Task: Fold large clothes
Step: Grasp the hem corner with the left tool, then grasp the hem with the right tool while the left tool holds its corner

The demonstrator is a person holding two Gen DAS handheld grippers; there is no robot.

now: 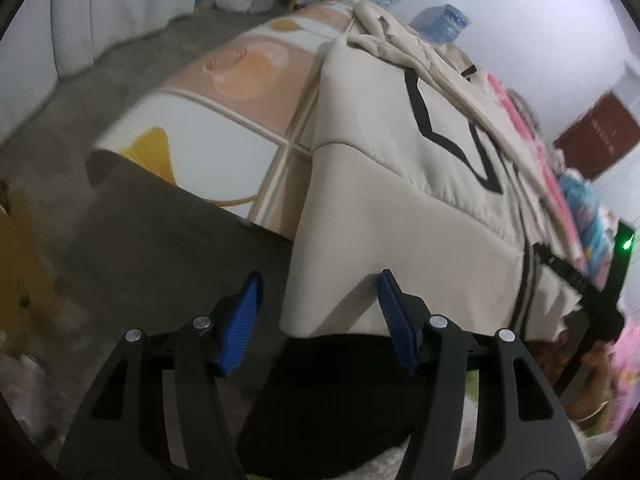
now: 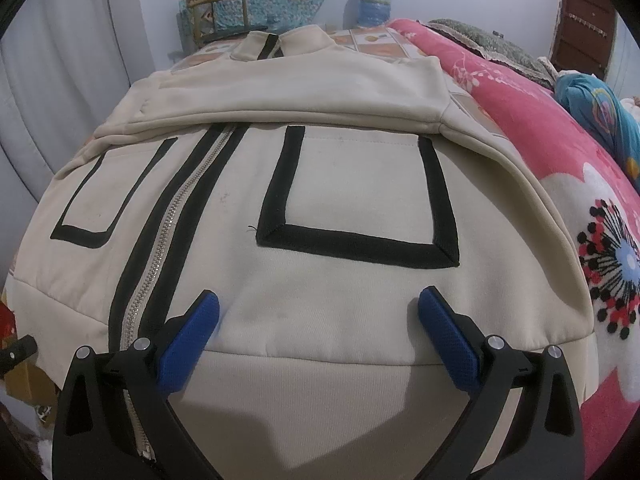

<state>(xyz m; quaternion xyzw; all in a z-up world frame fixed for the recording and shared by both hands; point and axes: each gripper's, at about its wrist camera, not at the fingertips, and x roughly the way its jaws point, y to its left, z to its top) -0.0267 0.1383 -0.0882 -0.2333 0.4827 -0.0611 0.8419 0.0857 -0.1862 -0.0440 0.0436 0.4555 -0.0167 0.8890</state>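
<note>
A cream zip jacket [image 2: 352, 184] with black trim lies flat on the bed, its sleeves folded across the chest. My right gripper [image 2: 319, 298] hovers open over the hem band, to the right of the zipper [image 2: 160, 256], with nothing pinched. In the left wrist view the same jacket [image 1: 400, 200] hangs a corner over the bed's edge. My left gripper [image 1: 320, 278] is open around that corner. Its right finger [image 1: 396, 320] lies against the cloth, and its left finger [image 1: 242, 320] stands clear of it.
The bed sheet [image 1: 240, 80] has orange and white squares. A pink floral blanket [image 2: 540, 140] lies along the jacket's right side. A blue water jug [image 2: 374, 4] and a wooden chair [image 2: 218, 12] stand behind the bed. Concrete floor [image 1: 120, 240] lies beside the bed.
</note>
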